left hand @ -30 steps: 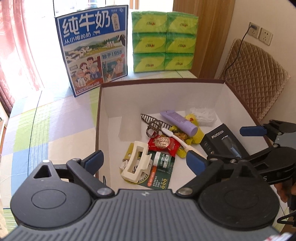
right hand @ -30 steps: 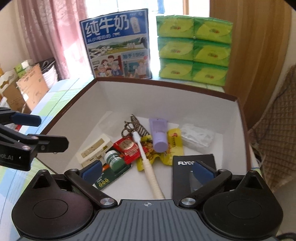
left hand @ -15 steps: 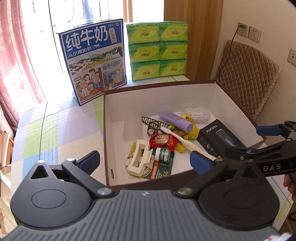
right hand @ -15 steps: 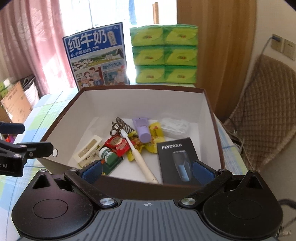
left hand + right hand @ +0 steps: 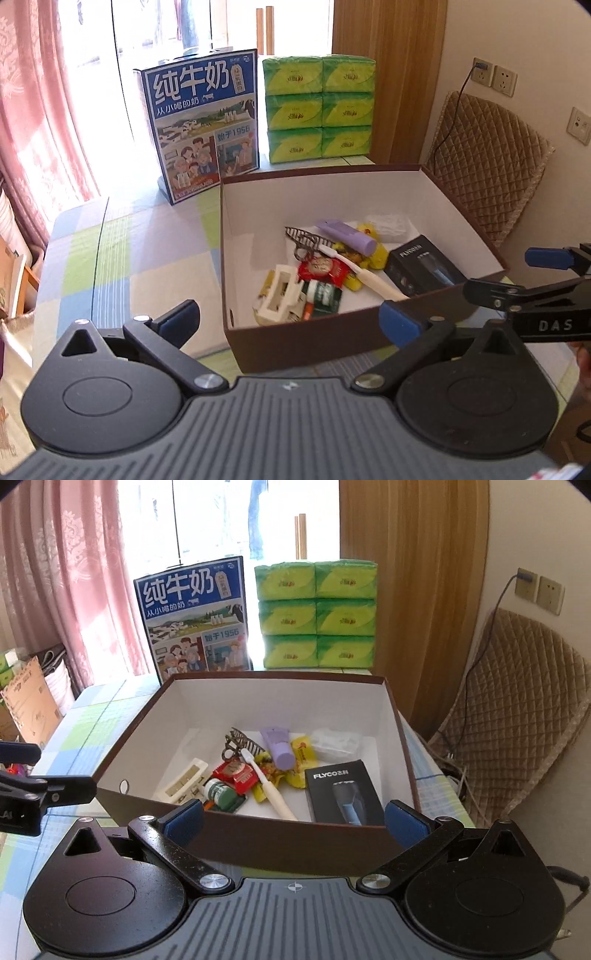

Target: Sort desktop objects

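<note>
A brown cardboard box with white inside [image 5: 236, 834] stands on the checked bench [image 5: 110, 266], holding a black shaver carton [image 5: 343, 794], cream toothbrush [image 5: 269, 786] and purple tube [image 5: 279, 747]. Left hand-held gripper [image 5: 291, 317] and right hand-held gripper [image 5: 295, 818] gape wide at the box's near wall, both empty.

- The brown box [image 5: 258, 834] hides its own floor behind the near wall in the right wrist view; the toothbrush [image 5: 271, 788] handle end and the black shaver box [image 5: 345, 794] lower edge drop out of sight there
- The green sachet [image 5: 325, 295] lies partly under the cream clip [image 5: 279, 297]; its print is too small to read
- The yellow packet [image 5: 301, 755] is largely covered by the purple tube [image 5: 279, 747]
- The right gripper [image 5: 495, 275] is cut off at the right edge of the left wrist view; only part of a hand [image 5: 581, 363] shows
- The left gripper [image 5: 48, 771] is cut by the left edge of the right wrist view
- The clear bag [image 5: 336, 744] is too hazy to tell its contents
</note>
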Demonstrator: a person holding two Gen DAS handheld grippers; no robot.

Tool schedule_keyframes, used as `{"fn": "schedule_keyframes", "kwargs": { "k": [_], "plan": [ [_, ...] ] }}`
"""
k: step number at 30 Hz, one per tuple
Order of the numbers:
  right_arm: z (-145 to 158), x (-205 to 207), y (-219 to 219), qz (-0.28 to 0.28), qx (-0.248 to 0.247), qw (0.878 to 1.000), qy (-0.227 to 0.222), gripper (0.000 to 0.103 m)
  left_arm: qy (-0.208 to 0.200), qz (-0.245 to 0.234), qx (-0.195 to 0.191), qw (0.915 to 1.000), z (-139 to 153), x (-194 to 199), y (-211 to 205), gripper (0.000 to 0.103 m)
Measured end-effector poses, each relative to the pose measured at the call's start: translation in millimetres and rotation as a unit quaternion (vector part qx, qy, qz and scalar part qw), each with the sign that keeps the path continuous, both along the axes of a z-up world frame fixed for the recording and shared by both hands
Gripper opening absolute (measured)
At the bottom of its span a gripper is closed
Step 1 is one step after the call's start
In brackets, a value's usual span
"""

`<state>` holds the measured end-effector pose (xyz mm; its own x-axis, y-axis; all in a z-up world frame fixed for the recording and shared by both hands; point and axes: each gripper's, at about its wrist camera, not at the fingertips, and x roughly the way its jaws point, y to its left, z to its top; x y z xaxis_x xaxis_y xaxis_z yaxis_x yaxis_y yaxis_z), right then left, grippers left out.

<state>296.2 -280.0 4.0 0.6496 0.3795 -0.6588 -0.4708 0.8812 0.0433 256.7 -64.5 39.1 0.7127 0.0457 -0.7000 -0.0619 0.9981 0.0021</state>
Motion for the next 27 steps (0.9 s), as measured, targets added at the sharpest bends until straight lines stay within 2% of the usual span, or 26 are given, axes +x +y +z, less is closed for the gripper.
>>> {"fn": "schedule_keyframes", "kwargs": {
  "k": [17, 27],
  "plan": [
    [1, -32, -20, 0.023, -0.005, 0.999, 0.021, 0.101, 0.026, 0.05, -0.009, 0.9984, 6, -45, -20, 0.102],
    [0, -45, -32, 0.037, -0.006, 0.999, 0.028, 0.101, 0.033, 0.056, -0.004, 0.9979, 3, -62, -31, 0.102]
  ]
}}
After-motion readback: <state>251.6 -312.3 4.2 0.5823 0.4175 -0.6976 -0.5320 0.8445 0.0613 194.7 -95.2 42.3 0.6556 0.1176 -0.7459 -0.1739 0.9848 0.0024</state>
